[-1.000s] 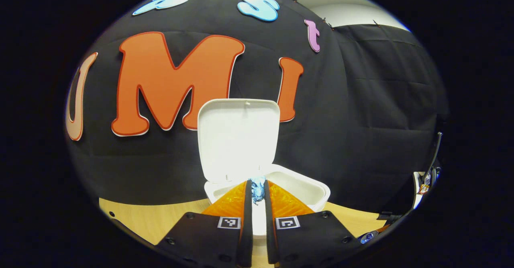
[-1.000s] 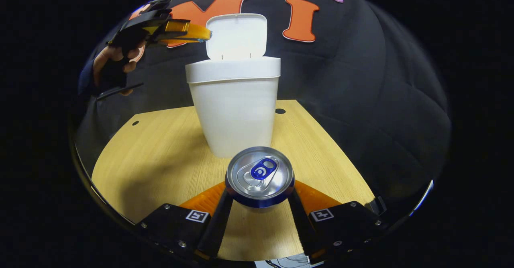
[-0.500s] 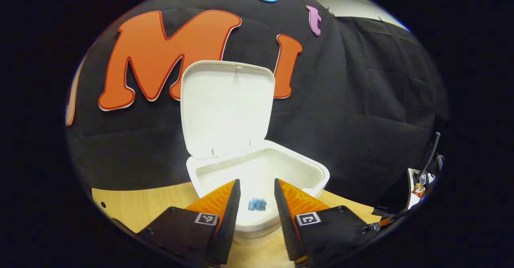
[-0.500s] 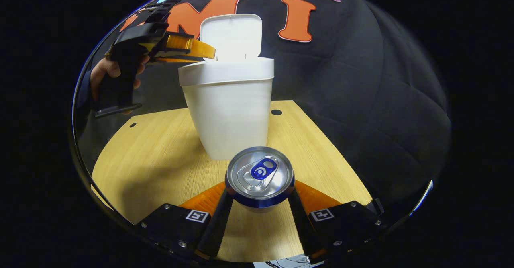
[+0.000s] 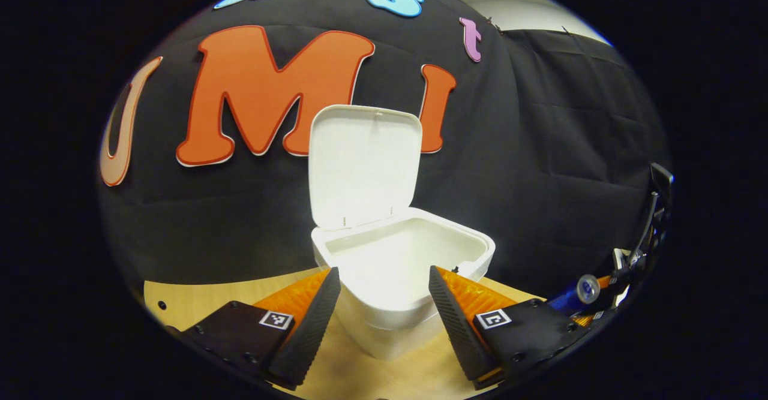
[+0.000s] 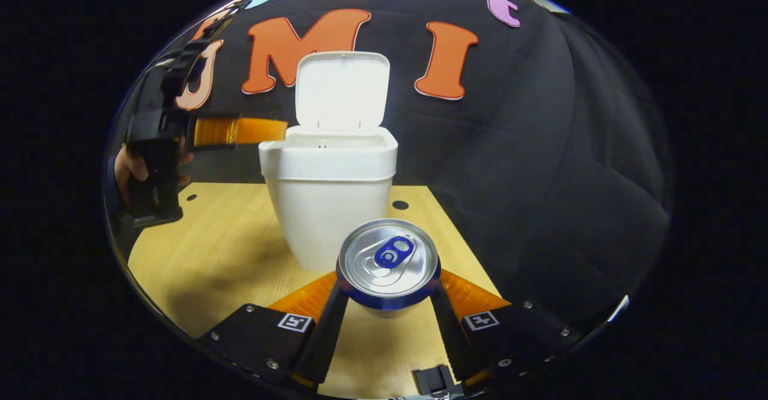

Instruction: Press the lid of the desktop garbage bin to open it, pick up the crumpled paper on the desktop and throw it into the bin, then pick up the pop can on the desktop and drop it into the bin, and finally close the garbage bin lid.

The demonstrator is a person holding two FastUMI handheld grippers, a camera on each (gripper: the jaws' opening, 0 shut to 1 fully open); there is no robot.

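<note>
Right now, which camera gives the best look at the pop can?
The right gripper view: the pop can sits close up between that gripper's fingers, top facing the camera. In the left gripper view it is a small shape at the far right edge.

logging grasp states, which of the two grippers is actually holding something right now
The right gripper: both its fingers press on the pop can. The left gripper is open, with nothing between its fingers, beside the bin.

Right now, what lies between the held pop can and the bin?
Bare tabletop, seen in the right gripper view: nothing lies between the pop can, clamped in the right gripper, and the open bin.
</note>
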